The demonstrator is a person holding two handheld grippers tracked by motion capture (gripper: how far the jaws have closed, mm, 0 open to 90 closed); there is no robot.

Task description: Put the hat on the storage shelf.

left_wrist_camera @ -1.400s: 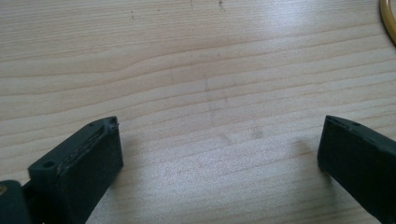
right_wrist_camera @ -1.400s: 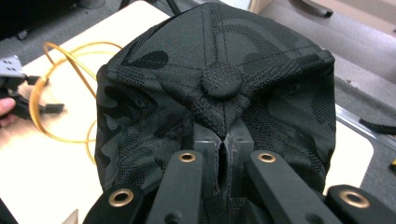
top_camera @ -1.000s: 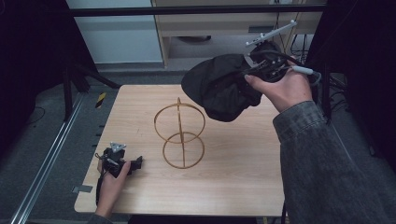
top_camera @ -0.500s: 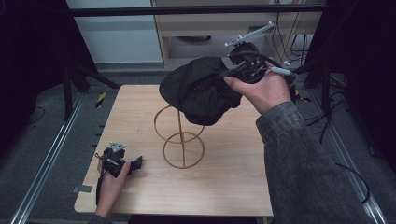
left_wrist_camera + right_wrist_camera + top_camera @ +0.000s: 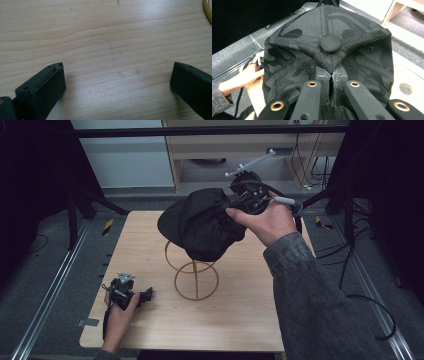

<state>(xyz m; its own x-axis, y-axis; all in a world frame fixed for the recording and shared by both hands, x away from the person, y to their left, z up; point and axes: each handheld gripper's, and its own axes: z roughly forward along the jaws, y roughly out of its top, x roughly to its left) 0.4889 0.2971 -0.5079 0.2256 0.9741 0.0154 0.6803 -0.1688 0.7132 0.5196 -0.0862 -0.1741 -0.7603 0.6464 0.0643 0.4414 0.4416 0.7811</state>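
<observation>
Our right hand-held gripper [image 5: 239,202] pinches the black cap [image 5: 202,222] above the wire stand [image 5: 195,277]. We should centre its crown over the stand's top ring, then lower gently. Left hand-held gripper [image 5: 145,295] rests wide apart beside the stand.

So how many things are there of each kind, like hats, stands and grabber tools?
Black patterned fabric cap: 1
Gold wire ring stand: 1
Black handheld grippers: 2, the left gripper resting on the light wooden table, the right gripper pinching the cap
Total: 4
</observation>
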